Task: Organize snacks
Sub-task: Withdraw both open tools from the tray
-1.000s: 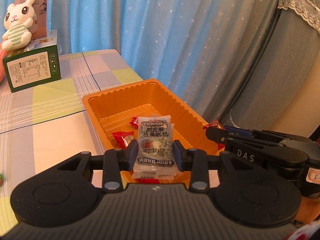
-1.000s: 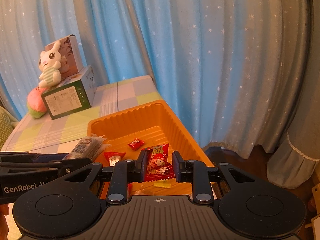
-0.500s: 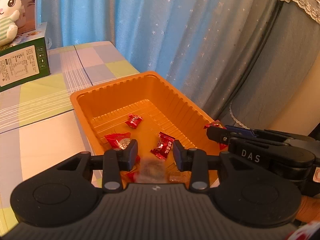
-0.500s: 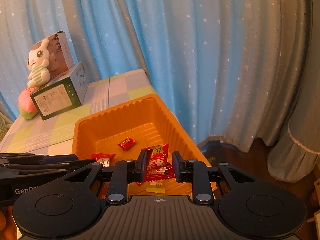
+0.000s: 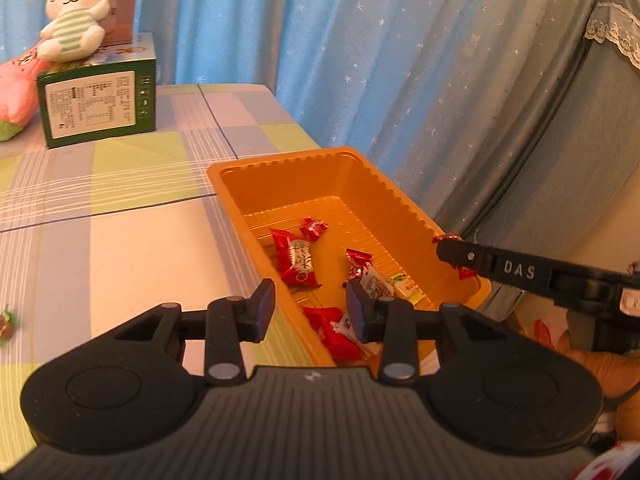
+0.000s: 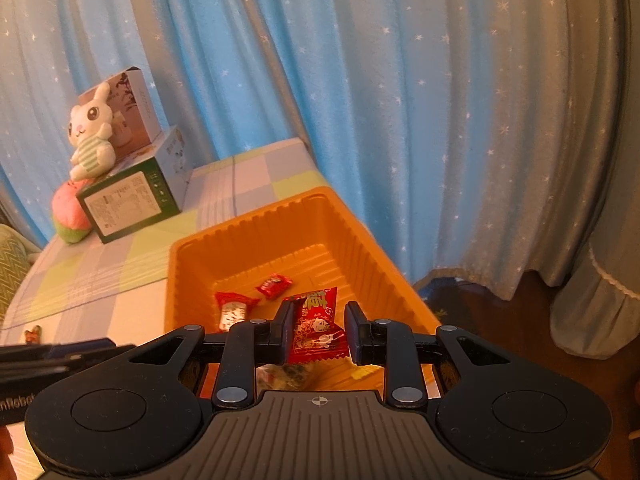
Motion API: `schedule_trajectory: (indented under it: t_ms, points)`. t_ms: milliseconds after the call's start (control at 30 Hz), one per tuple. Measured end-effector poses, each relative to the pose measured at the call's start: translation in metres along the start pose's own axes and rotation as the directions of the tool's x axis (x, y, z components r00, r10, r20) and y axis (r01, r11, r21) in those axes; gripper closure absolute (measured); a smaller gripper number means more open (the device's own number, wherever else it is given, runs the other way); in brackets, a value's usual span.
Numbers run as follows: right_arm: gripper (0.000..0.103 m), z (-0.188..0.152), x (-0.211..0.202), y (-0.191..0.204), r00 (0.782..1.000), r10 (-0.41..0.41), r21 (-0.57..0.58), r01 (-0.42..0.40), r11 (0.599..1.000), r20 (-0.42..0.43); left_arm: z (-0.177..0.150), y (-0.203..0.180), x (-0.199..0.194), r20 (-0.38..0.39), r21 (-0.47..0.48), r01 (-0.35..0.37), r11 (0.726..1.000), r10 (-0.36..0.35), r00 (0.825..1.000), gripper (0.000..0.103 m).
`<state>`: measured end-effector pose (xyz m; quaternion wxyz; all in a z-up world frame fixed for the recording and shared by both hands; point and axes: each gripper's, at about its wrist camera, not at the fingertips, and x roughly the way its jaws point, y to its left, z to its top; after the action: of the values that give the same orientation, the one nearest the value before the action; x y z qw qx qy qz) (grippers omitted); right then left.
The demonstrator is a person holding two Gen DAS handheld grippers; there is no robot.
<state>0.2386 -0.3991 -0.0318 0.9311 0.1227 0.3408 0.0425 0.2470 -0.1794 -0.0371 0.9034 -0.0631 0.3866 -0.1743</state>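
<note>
A red printed snack packet with a cartoon figure (image 6: 318, 330) hangs between the fingers of the right gripper (image 6: 318, 334), above the near end of the ribbed orange plastic tray (image 6: 356, 240). Its left edge lies against the left finger, while a gap shows between the packet and the right finger, so I cannot tell whether the jaws grip it or have begun to part. Below it, several wrapped snacks lie on the tray floor: a large red-and-white packet (image 5: 296, 258), a small red candy (image 5: 314, 227), another small red twist (image 5: 357, 262), a grey-printed clear packet (image 5: 376, 286) and a yellow-green sweet (image 5: 406, 286).

The left gripper (image 5: 310, 312) hovers over the tray's near left rim with its jaws spread wide and nothing between them. The step in hand looks like dropping snacks into the tray, with the right packet the one now due.

The next move probably calls for the right jaws to open fully over the tray floor so the packet falls inside, clear of the rim. One small wrapped candy (image 5: 6, 322) lies on the pastel checked tablecloth (image 5: 120, 240), well apart from the tray, and likely awaits the free left gripper.
</note>
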Motion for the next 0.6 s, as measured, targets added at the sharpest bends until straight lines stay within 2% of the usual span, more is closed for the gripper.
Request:
schedule_trajectory:
  t_ms: [67,100,133,200,467,600]
  points:
    - [0.075,0.002,0.002,0.001,0.999,0.034,0.015,-0.034,0.999,-0.01,-0.002,0.003,-0.004,0.001,-0.005,-0.007,1.0,0.007,1.0,0.067]
    - [0.071,0.003,0.002,0.001,0.999,0.037,0.021,-0.037,0.999,-0.013,-0.002,0.005,-0.006,0.002,-0.008,-0.011,1.0,0.011,1.0,0.065]
    - [0.056,0.003,0.001,0.002,0.999,0.032,0.024,-0.032,0.999,-0.011,-0.003,0.006,-0.008,0.003,-0.013,-0.013,1.0,0.013,1.0,0.061]
    - [0.042,0.003,-0.003,0.003,0.999,0.033,0.035,-0.033,0.999,0.005,-0.006,0.01,-0.016,0.011,-0.025,-0.017,1.0,0.018,1.0,0.056]
    - [0.042,-0.003,-0.04,0.0,0.999,0.037,0.103,-0.039,0.994,0.018,-0.024,0.021,-0.052,0.02,-0.057,-0.05,0.997,0.051,0.998,0.05]
    - [0.042,-0.009,-0.065,0.012,0.998,0.05,0.108,-0.053,0.993,0.03,-0.034,0.024,-0.075,0.028,-0.066,-0.059,0.996,0.061,0.998,0.042]
